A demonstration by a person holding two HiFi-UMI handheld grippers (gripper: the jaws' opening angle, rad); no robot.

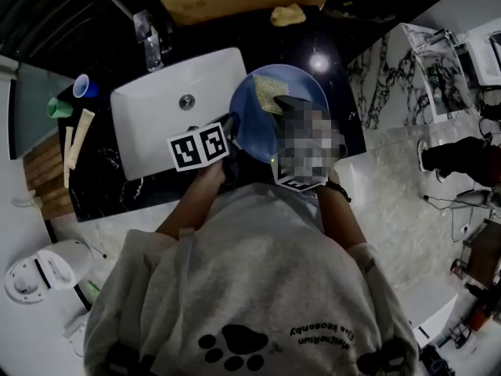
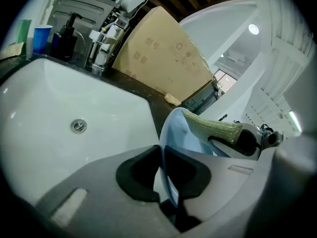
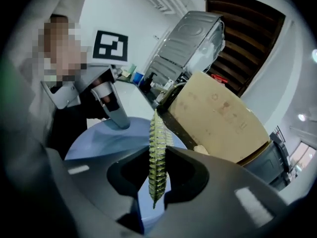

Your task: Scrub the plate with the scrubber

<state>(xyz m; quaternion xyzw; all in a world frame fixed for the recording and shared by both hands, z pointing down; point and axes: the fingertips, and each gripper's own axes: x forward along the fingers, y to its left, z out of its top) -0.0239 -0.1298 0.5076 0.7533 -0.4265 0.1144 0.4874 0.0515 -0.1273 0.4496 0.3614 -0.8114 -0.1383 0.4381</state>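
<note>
My left gripper is clamped nearly shut on the rim of the round pale-blue plastic plate, held tilted beside the white sink. My right gripper pinches the flat yellow-green mesh scrubber against the plate's upper face.

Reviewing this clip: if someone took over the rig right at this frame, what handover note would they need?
Left gripper: jaws shut on the rim of the round blue plate, held tilted beside the white sink basin.
Right gripper: jaws shut on the flat yellow-green mesh scrubber, which is at the plate's far part.
Done: both things are in hand, and the scrubber is at the plate.
Left: scrub the plate's face. How much is already scrubbed cannot be told.
</note>
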